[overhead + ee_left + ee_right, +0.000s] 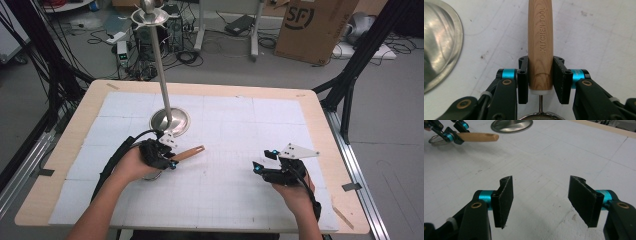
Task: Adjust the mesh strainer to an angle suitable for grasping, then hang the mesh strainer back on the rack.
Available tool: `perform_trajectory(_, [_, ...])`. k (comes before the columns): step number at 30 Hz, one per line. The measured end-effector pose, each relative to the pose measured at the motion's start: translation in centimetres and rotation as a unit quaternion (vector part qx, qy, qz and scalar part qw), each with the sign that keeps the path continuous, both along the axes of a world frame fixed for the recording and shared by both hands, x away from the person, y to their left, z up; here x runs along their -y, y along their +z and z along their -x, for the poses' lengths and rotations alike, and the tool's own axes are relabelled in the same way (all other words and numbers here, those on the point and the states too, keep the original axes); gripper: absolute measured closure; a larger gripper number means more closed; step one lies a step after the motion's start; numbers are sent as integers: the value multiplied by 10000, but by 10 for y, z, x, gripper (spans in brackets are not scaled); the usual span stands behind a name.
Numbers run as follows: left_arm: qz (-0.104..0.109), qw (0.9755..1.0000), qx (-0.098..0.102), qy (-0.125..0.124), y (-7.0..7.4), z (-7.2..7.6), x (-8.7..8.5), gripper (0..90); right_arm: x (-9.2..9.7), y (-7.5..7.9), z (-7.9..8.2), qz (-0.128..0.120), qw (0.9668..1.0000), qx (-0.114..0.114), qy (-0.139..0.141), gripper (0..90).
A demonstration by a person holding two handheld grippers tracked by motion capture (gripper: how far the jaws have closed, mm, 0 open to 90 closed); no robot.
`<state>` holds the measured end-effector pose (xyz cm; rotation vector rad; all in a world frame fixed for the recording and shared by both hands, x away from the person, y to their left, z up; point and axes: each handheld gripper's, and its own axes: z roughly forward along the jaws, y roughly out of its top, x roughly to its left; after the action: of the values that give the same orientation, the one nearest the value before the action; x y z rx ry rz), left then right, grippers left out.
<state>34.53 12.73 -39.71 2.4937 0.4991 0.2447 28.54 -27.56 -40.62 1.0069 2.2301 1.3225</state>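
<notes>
White gridded matting covers the wooden bench (320, 107), and a steel stand (170, 120) with a round base is seen at upper centre of the high view. At the left of that view, a strainer with a wooden handle (540, 47), stamped "KITCHEN TOOL", is held by the left gripper (540, 77); the jaws are closed on the handle's lower end, just above the wire neck and mesh rim (540, 115). The handle's long axis is pointed away from the jaws, toward the right and slightly upward in the high view. The right gripper (547, 200) is held low over bare matting, jaws half open and empty, well apart from the handle (477, 137). The left hand is therefore the nearer one.
</notes>
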Motion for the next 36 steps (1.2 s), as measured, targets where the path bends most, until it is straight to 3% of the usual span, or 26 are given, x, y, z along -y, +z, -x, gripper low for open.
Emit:
perform_trajectory(7, [448,9989,158,28,12,5,-9,687,0,0,-1,-10,10000,-5,-10,364])
perform_trajectory(18, [1020,9945,249,-10,26,11,-18,687,0,1,-5,-43,10000,-5,-55,364])
perform_trajectory(26, [1405,9891,444,-76,34,18,-24,687,0,1,-4,-31,10000,8,-30,363])
perform_trajectory(31, [1694,9844,475,-102,36,18,-29,687,0,1,-4,-35,10000,16,-38,363])
perform_trajectory(33, [1816,9821,495,-80,37,17,-31,687,-1,1,-5,-42,10000,7,-35,363])
perform_trajectory(36, [2083,9763,594,-37,42,19,-36,688,0,1,-4,-38,10000,11,-32,363])
